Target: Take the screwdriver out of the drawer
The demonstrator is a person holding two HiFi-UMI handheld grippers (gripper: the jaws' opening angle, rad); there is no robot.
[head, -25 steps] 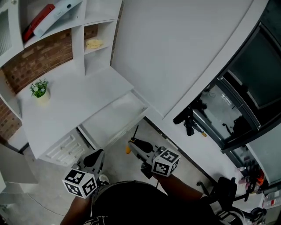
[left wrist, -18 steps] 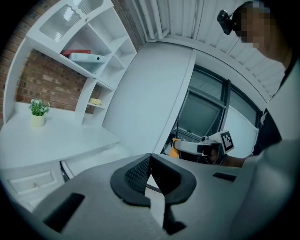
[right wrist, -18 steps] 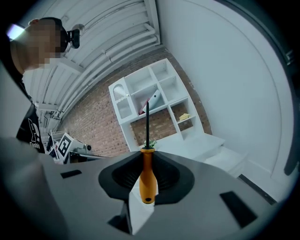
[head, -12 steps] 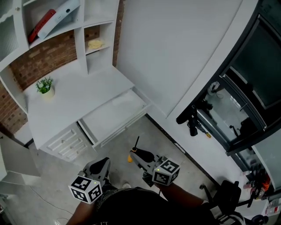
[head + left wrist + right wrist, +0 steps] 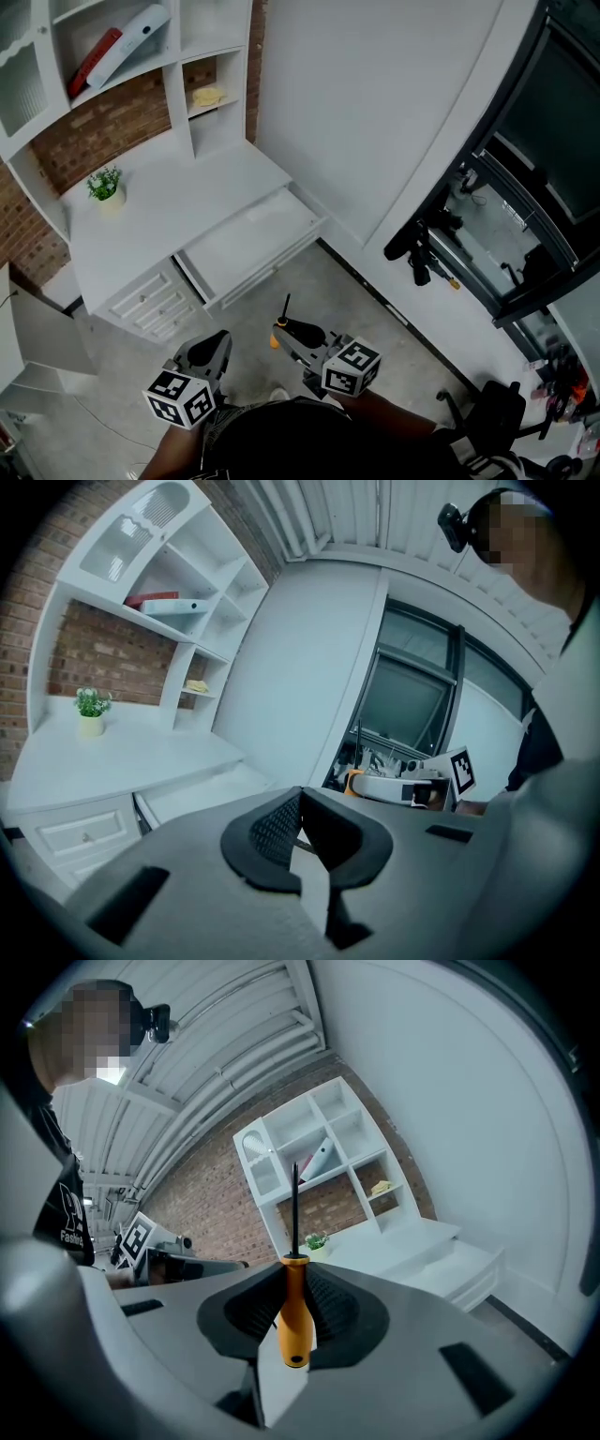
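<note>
1. Drawer: white, pulled out from under desk top. Ref. point for all entries below.
2. Screwdriver: orange handle, thin black shaft. Out of the drawer, over grey floor in front of it, well apart from drawer front. Handle sits upright betw. the pads of item 3. Shaft sticks out past the jaw tips, aimed roughly toward the drawer.
3. Right gripper: clenched on the screwdriver handle, both pads touching it. Held in front of the drawer.
4. Left gripper: pads pressed together at the tips, nothing betw. them. In front of the drawer, beside the right gripper but apart from it, on the person's left.
5. Potted plant: small, green, on desk top behind and left of the drawer.
6. Shelf unit: white, behind the drawer, brick wall showing through. Red binder and white binder lean in an upper bay. Yellow item in a small cubby, too small to ID.
7. Small drawer stack: left of the drawer, fronts closed.
</note>
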